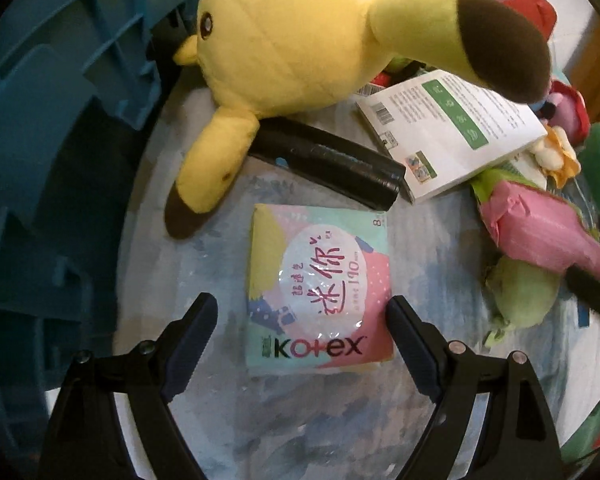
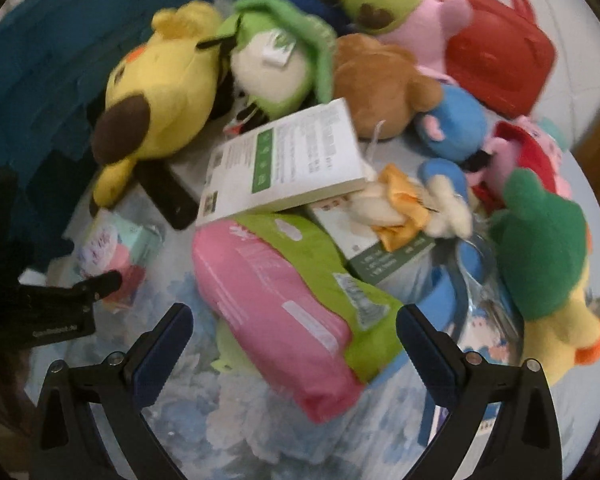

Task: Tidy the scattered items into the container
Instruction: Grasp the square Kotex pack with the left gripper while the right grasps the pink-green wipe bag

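Now | my left gripper (image 1: pixel 300 312) gapes wide astride the Kotex pack (image 1: pixel 318 290) on the cloth, unpinched | my right gripper (image 2: pixel 294 322) wide over the pink-green pack (image 2: pixel 292 308), empty | teal crate (image 1: pixel 52 152) left.

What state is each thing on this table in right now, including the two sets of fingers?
Left gripper: fingers open, either side of the small packet.
Right gripper: fingers open, over the pink and green pack.
Small packet: lying flat, not gripped.
Pink and green pack: lying tilted, not gripped.
White box: propped on the pile, tilted.
Yellow plush toy: lying on its side.
Red bag: closed, handles up.
Blue crate: beside the table; inside hidden.
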`<state>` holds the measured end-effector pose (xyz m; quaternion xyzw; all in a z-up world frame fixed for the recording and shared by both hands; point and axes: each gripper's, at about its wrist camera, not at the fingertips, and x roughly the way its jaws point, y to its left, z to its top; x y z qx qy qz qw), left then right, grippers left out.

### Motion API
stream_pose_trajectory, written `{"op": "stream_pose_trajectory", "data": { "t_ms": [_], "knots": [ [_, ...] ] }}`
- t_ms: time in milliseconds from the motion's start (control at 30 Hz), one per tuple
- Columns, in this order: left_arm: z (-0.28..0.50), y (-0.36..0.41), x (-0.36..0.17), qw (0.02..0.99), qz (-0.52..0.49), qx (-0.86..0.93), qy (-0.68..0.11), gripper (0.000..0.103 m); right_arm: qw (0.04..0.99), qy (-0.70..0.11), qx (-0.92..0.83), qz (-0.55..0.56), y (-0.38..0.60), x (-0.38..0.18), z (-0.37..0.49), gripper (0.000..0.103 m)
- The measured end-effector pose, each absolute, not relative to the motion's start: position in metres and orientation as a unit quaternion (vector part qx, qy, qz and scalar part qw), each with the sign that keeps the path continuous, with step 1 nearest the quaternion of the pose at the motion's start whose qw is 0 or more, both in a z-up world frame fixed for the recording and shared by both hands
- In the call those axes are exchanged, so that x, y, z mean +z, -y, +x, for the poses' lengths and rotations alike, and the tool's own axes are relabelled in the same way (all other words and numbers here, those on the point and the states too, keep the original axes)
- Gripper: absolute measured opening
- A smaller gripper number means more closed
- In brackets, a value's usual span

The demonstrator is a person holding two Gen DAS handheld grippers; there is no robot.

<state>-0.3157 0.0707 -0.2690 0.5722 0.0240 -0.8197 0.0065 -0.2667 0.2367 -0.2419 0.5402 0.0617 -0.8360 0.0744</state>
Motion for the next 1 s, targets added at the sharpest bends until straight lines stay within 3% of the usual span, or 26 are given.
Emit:
{"op": "stream_pose_trajectory", "data": {
  "t_ms": [167,567,600,633,667,767,933,1000],
  "knots": [
    [-0.322,-0.080,-0.287,0.021,0.588,-0.808,-0.015,0.086,0.077,-0.142,-0.823,0.545,-0.220,-0.268,-0.276,0.103],
    [-0.319,-0.086,-0.292,0.036,0.581,-0.813,-0.027,0.086,0.104,-0.122,-0.838,0.522,-0.225,-0.271,-0.283,0.103],
    [-0.318,-0.086,-0.295,0.038,0.583,-0.811,-0.027,0.082,0.107,-0.123,-0.838,0.522,-0.222,-0.273,-0.284,0.103],
    [-0.317,-0.086,-0.295,0.038,0.583,-0.811,-0.027,0.069,0.110,-0.121,-0.837,0.522,-0.221,-0.274,-0.285,0.099],
    [-0.315,-0.085,-0.295,0.033,0.581,-0.812,-0.030,0.069,0.110,-0.119,-0.837,0.522,-0.220,-0.275,-0.286,0.088],
    [-0.307,-0.086,-0.293,0.025,0.582,-0.812,-0.037,0.067,0.093,-0.092,-0.838,0.530,-0.231,-0.275,-0.288,0.072],
    [-0.289,-0.095,-0.275,0.014,0.563,-0.826,-0.035,0.067,0.113,0.068,-0.829,0.543,-0.278,-0.268,-0.289,0.067],
    [-0.284,-0.101,-0.265,0.010,0.553,-0.832,-0.030,0.067,0.112,0.081,-0.831,0.539,-0.284,-0.265,-0.287,0.066]
  ]
}}
